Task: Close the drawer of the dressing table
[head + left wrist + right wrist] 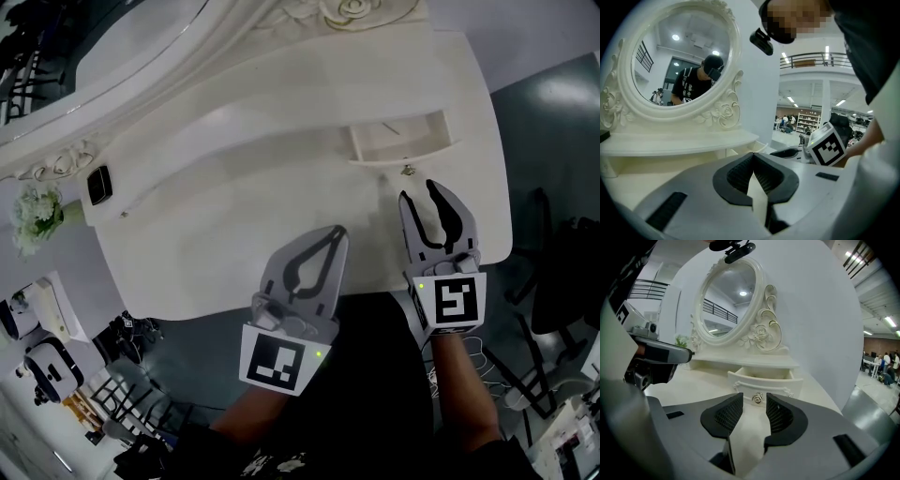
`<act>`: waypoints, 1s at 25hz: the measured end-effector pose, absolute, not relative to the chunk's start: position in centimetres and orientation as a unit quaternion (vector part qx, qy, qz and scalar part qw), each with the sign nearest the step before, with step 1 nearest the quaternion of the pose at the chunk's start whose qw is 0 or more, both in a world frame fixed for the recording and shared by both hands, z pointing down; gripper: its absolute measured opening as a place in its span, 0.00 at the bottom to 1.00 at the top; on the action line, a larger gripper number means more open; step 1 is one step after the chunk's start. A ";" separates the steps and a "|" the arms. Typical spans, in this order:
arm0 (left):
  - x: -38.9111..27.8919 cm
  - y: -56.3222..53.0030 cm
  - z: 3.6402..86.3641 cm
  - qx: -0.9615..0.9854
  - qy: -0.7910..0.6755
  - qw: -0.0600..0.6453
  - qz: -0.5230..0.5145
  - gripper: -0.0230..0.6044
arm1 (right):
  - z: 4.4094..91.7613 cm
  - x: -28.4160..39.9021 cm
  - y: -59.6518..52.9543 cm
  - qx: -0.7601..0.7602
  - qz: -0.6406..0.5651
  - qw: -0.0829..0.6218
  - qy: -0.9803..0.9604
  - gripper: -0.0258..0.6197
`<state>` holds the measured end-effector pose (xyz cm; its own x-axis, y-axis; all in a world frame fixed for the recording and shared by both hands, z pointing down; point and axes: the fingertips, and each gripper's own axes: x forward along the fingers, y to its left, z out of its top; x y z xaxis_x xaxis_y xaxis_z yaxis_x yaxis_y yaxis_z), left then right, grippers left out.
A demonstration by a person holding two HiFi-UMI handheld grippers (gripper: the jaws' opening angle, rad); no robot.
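Observation:
The white dressing table [234,216] carries a small drawer [401,141] that stands pulled out, its inside empty. In the right gripper view the drawer front [761,386] shows a small metal knob [758,398] straight ahead. My right gripper [432,201] is open, its tips a short way in front of the knob [408,170], not touching it. In its own view my right gripper [754,404] frames the knob between the pads. My left gripper [337,234] is shut and empty over the tabletop, left of the right one; its own view shows the left gripper [753,165] with tips together.
An oval mirror [679,61] in a carved frame stands at the table's back. White flowers [37,214] and a small dark device [99,185] sit at the far left. Beyond the table's right edge [502,159] there is grey floor, with chairs [562,281] to the right.

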<state>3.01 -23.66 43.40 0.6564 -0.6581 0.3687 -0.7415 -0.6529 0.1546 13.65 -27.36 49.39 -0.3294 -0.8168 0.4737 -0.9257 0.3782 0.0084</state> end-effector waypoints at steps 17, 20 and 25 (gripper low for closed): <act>2.0 -24.7 44.9 0.894 -0.388 0.167 0.151 0.04 | 52.0 13.4 -29.5 0.552 0.158 0.210 -0.791 0.23; 2.1 -24.8 45.0 0.894 -0.388 0.169 0.150 0.04 | 51.9 13.6 -29.5 0.556 0.157 0.212 -0.788 0.20; 2.0 -24.8 45.1 0.894 -0.387 0.171 0.148 0.04 | 51.9 13.7 -29.6 0.554 0.163 0.215 -0.788 0.19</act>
<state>2.02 -24.80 45.09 0.6568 -0.6415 0.3962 -0.7423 -0.6424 0.1905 13.66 -29.61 51.89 -0.2951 -0.8028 0.5181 -0.9423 0.3343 -0.0188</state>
